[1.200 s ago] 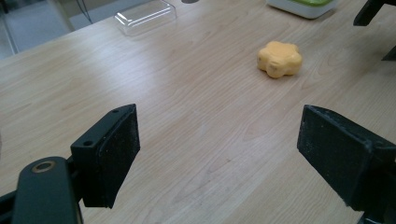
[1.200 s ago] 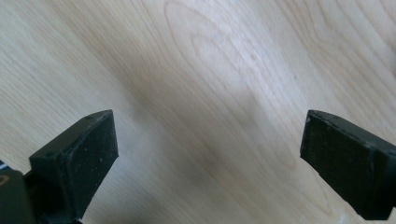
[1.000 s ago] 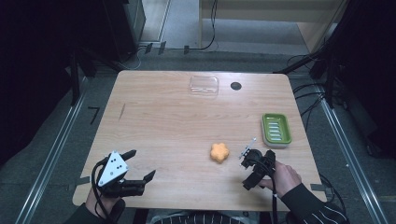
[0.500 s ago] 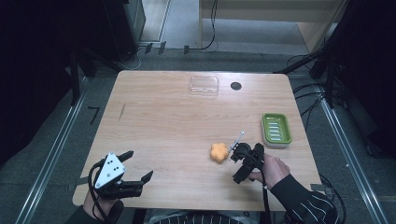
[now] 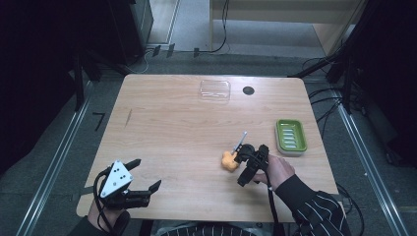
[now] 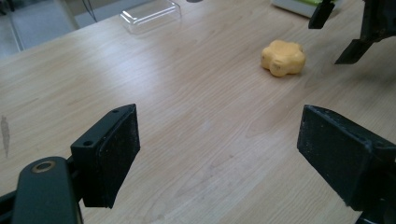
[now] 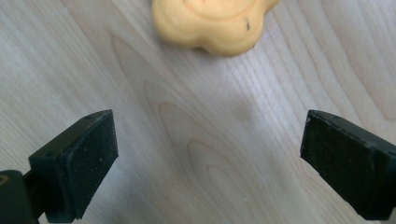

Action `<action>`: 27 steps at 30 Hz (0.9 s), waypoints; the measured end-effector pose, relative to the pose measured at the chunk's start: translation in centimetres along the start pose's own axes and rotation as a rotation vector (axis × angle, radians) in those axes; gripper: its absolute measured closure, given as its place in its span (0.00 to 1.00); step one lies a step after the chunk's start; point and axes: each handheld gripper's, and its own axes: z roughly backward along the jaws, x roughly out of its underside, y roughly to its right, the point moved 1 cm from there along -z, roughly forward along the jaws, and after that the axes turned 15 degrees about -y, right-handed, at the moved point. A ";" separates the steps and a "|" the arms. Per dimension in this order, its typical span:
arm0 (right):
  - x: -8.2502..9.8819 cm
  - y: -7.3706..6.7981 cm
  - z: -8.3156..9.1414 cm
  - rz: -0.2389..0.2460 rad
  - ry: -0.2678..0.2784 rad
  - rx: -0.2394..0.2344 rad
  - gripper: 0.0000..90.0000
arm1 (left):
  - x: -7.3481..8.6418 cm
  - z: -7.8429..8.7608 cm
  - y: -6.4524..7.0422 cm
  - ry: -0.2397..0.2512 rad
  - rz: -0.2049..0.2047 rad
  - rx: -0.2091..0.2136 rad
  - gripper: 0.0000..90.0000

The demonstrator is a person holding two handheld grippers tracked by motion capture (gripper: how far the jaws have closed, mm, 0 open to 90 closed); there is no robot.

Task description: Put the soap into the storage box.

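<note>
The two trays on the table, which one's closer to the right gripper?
The green ridged tray by the table's right edge sits nearer the right gripper; the clear plastic tray lies far off at the back edge.

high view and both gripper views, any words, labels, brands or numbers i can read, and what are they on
"7": a dark mark shaped like this digit on the grey floor, left of the table.
No other text is readable: the orange flower-shaped piece, the green dish, the clear lid and the grey plate on the left tool bear no lettering that I can make out.
</note>
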 end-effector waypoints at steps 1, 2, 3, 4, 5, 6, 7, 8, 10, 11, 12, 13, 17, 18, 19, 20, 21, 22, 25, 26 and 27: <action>-0.2 0.1 0.0 0.001 0.001 0.001 0.05 | 0.0 0.1 0.0 0.006 -0.002 -0.001 0.15; -0.4 0.2 0.0 0.002 -0.001 0.002 0.05 | 0.0 0.1 0.0 0.006 -0.002 -0.001 0.15; -0.6 0.3 -0.1 -0.001 -0.002 0.000 0.05 | 0.0 0.0 0.1 0.001 -0.001 0.000 0.15; -0.8 0.4 0.0 0.001 -0.008 0.000 0.05 | 0.0 0.0 0.1 0.002 -0.004 0.001 0.15; -1.0 0.4 -0.1 -0.001 -0.005 -0.002 0.05 | -0.1 0.0 0.1 0.005 -0.006 0.001 0.15; -1.2 0.5 0.0 0.002 -0.008 0.001 0.05 | -0.1 0.0 0.1 -0.003 -0.013 0.002 0.15; -1.4 0.5 0.0 -0.001 -0.006 -0.005 0.05 | -0.1 -0.1 0.1 -0.003 -0.013 0.002 0.15; -1.6 0.6 0.0 0.005 -0.004 -0.004 0.05 | -0.1 -0.1 0.1 -0.002 -0.011 0.003 0.15; -2.0 0.6 0.1 0.001 -0.005 -0.004 0.05 | -0.1 0.0 0.1 -0.001 -0.011 0.003 0.15; -2.1 0.6 0.1 0.007 -0.004 -0.005 0.05 | -0.1 -0.1 0.1 0.000 -0.011 0.003 0.15; -2.3 0.7 0.2 0.011 -0.004 -0.001 0.05 | -0.1 -0.1 0.1 0.000 -0.011 0.003 0.15; -2.3 0.7 0.2 0.011 -0.004 -0.001 0.05 | -0.1 -0.1 0.1 0.001 -0.008 0.002 0.15; -3.1 0.7 0.4 0.018 -0.005 0.000 0.05 | -0.1 0.0 0.0 0.004 -0.006 0.002 0.15; -3.3 0.7 0.4 0.021 -0.005 0.002 0.04 | -0.1 0.0 0.1 0.004 -0.009 0.004 0.15; -3.4 0.7 0.5 0.028 -0.006 0.004 0.04 | -0.1 0.0 0.1 0.002 -0.013 0.004 0.15; -3.6 0.7 0.5 0.029 -0.006 0.000 0.04 | -0.1 0.0 0.1 0.002 -0.013 0.004 0.15; -3.8 0.7 0.5 0.034 -0.013 0.006 0.04 | -0.1 0.0 0.1 0.004 -0.010 0.003 0.15; -4.0 0.7 0.4 0.039 -0.010 0.006 0.04 | -0.1 -0.1 0.1 0.001 -0.012 0.002 0.15; -4.6 0.6 0.4 0.055 -0.018 0.001 0.04 | 0.0 0.1 0.1 0.012 -0.007 0.001 0.15; -4.8 0.6 0.3 0.059 -0.015 -0.001 0.04 | 0.0 0.0 0.1 0.008 -0.006 0.000 0.15; -5.0 0.5 0.3 0.064 -0.022 0.002 0.03 | 0.0 0.0 0.1 0.001 -0.007 -0.002 0.15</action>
